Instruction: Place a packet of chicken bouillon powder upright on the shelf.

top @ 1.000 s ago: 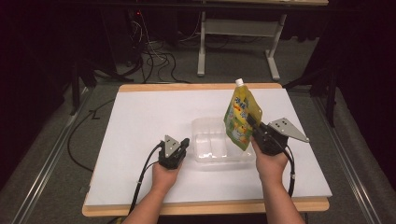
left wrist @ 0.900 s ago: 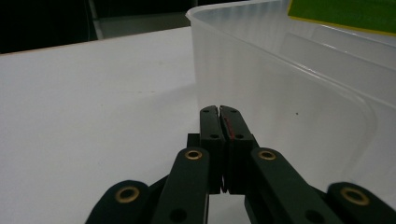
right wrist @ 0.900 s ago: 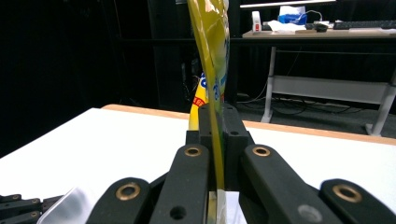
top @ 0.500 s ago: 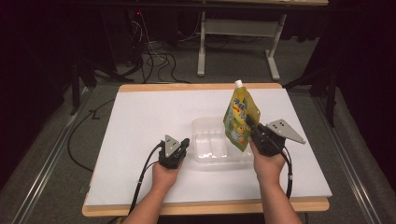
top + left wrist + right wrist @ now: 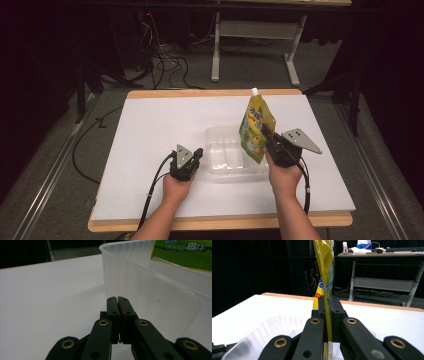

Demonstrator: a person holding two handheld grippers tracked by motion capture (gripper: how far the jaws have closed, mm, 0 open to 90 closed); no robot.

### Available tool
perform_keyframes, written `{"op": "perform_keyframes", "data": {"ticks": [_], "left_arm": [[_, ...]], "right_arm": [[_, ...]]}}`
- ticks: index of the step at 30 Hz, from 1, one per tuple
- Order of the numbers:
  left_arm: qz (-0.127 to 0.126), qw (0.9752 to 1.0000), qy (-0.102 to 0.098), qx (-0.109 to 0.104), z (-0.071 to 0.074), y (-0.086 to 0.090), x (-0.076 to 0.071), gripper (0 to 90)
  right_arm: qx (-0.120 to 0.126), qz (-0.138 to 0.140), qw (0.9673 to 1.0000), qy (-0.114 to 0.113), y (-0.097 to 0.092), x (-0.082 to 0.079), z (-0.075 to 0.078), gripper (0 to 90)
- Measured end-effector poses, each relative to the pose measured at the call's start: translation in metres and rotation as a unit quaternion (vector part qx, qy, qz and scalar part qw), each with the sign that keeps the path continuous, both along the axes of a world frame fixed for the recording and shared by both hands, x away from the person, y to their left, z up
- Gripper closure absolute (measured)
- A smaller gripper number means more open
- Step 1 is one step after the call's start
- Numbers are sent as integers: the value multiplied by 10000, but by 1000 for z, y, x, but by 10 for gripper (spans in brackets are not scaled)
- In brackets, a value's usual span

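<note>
A yellow-green drink pouch (image 5: 255, 126) with a white spout hangs upright over the right part of a clear plastic tray (image 5: 225, 150). My right gripper (image 5: 270, 137) is shut on the pouch's edge; in the right gripper view the pouch (image 5: 325, 277) rises edge-on between the jaws of the right gripper (image 5: 328, 302), with the tray (image 5: 269, 332) below. My left gripper (image 5: 196, 155) rests on the table just left of the tray, shut with nothing in it. In the left gripper view the left gripper (image 5: 117, 301) has its jaws pressed together beside the tray wall (image 5: 150, 290), and the pouch (image 5: 185, 252) shows beyond.
The white table top (image 5: 150, 130) has a wooden edge (image 5: 220, 220) at the front. Behind the table stand a white desk frame (image 5: 255, 45) and loose cables (image 5: 160, 65) on the floor. A cable (image 5: 155, 185) trails from the left gripper along the forearm.
The right gripper has carried the pouch slightly left and farther over the tray. The left gripper has stayed in place.
</note>
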State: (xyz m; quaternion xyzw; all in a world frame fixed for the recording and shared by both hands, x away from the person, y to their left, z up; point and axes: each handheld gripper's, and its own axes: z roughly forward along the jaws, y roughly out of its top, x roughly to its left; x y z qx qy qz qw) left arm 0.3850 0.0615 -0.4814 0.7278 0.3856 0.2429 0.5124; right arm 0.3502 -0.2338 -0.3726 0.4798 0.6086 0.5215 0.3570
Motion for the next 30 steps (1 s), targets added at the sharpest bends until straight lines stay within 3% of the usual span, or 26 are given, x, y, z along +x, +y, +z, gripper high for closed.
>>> {"op": "perform_keyframes", "data": {"ticks": [30], "left_arm": [[5,10000,36,0,0,1,1,875]], "right_arm": [[11,93,10000,6,8,-3,-25,900]]}}
